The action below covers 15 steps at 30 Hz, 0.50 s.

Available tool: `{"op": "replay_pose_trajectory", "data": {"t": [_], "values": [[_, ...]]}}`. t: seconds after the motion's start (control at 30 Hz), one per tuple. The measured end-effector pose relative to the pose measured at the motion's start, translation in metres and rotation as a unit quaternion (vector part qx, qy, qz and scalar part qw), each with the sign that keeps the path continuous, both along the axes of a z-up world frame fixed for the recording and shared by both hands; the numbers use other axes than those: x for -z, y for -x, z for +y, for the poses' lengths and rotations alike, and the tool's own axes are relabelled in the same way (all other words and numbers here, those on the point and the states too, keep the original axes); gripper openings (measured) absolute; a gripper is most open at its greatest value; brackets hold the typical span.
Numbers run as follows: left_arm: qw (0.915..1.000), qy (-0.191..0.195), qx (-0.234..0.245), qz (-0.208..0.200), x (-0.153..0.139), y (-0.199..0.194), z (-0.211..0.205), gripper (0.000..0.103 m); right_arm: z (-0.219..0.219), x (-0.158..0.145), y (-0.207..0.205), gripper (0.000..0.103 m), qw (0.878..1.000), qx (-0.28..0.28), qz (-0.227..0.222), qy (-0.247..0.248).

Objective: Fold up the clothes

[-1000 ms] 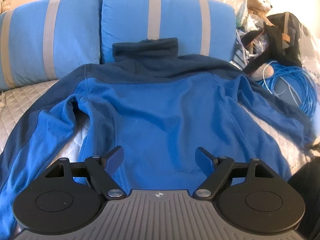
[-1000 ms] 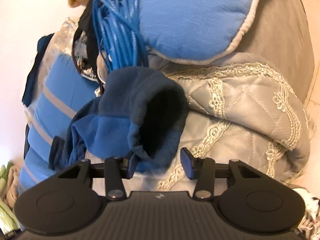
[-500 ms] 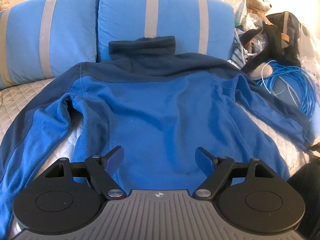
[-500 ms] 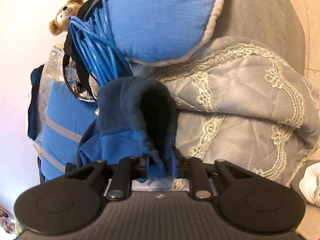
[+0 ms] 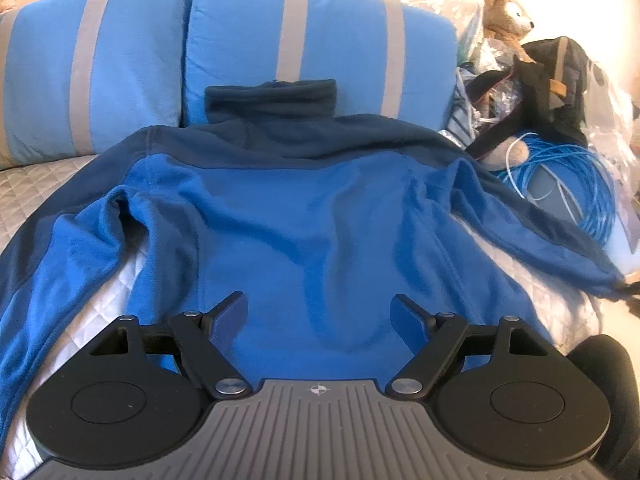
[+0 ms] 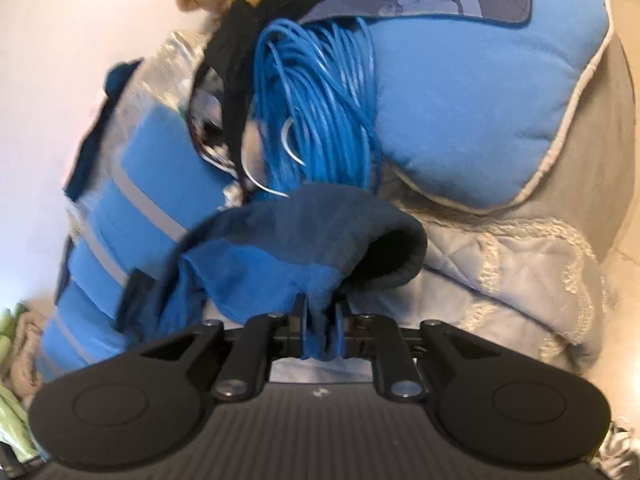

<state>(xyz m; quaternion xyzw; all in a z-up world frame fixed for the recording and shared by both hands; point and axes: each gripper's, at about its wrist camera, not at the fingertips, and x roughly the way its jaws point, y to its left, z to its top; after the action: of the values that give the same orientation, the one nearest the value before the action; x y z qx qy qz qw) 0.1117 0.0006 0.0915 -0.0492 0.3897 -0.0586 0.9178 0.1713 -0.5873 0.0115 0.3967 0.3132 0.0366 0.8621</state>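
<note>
Blue fleece jacket (image 5: 304,216) lies spread back-up on the quilted cover (image 5: 36,184), collar toward the far cushions (image 5: 320,36); the left gripper (image 5: 320,316) hangs open above its hem, the right gripper (image 6: 320,332) pinches the right sleeve cuff (image 6: 328,248), jaws easing apart slightly

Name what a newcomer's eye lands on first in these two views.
First the blue fleece jacket, spread back-up across the quilted cover, collar against the striped blue cushions. Next the right gripper, its pads pinching the cuff of the jacket's sleeve, while the left gripper hangs open over the hem. Beside the sleeve lies a coil of bright blue cable, with a teddy bear behind it.
</note>
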Motion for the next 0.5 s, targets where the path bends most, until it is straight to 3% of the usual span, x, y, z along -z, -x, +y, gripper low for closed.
{"op": "replay_pose_trajectory", "data": {"t": [0.13, 0.3, 0.43, 0.5], "values": [[1.0000, 0.005, 0.006, -0.001, -0.001, 0.006, -0.005, 0.078, -0.006, 0.022, 0.006, 0.037, 1.000, 0.018, 0.023, -0.010], [0.9999, 0.015, 0.008, -0.002, -0.002, 0.009, -0.007, 0.078, -0.017, 0.038, 0.022, 0.056, 0.999, 0.033, -0.005, -0.037], [0.9998, 0.013, 0.017, -0.001, -0.001, 0.005, -0.014, 0.078, -0.017, 0.039, 0.019, 0.056, 0.997, 0.030, -0.030, -0.058], [0.9997, 0.013, 0.020, -0.002, -0.001, 0.002, -0.018, 0.078, -0.015, 0.038, 0.010, 0.043, 0.997, 0.034, -0.033, -0.058]]}}
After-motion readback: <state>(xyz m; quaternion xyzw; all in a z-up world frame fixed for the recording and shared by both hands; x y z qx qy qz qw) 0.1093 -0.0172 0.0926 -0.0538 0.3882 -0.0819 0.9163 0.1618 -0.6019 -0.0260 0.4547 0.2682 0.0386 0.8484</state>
